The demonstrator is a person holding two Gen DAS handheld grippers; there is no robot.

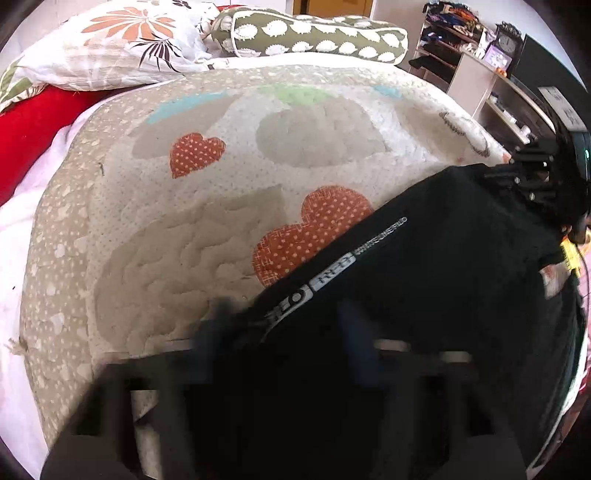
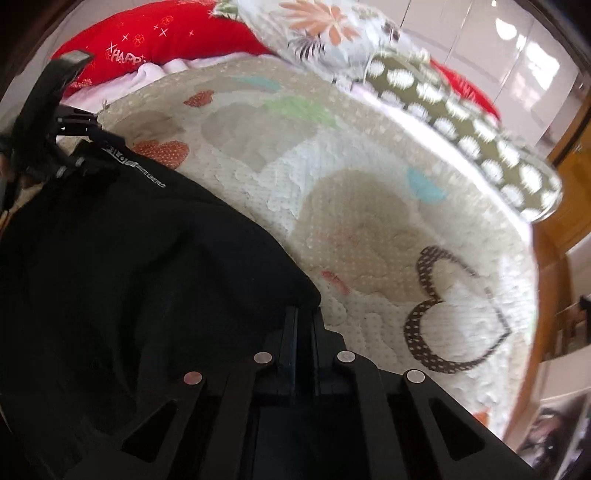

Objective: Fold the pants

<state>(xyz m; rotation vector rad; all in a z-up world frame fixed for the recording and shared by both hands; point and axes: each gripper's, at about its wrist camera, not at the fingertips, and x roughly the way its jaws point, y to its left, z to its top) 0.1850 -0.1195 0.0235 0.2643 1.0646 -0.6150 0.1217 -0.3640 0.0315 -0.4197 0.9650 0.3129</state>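
Observation:
Black pants (image 1: pixel 424 277) with a white printed label (image 1: pixel 332 273) lie on a quilted bedspread (image 1: pixel 184 240). My left gripper (image 1: pixel 286 328) is blurred at the bottom; its fingers straddle the labelled edge with black cloth between them, and whether the pads press is unclear. The right wrist view shows the left gripper (image 2: pixel 86 155) at the far left corner of the pants (image 2: pixel 129 258). My right gripper (image 2: pixel 303 314) has its jaws together, pinching the near corner of the cloth. In the left wrist view the right gripper (image 1: pixel 513 173) sits at the pants' far right corner.
Pillows lie at the head of the bed: a floral one (image 1: pixel 122 40), an olive one with white shapes (image 1: pixel 314 35) and a red one (image 2: pixel 166 40). A cluttered shelf unit (image 1: pixel 465 48) stands beyond the bed. A wooden bed frame (image 2: pixel 554 258) runs along the right.

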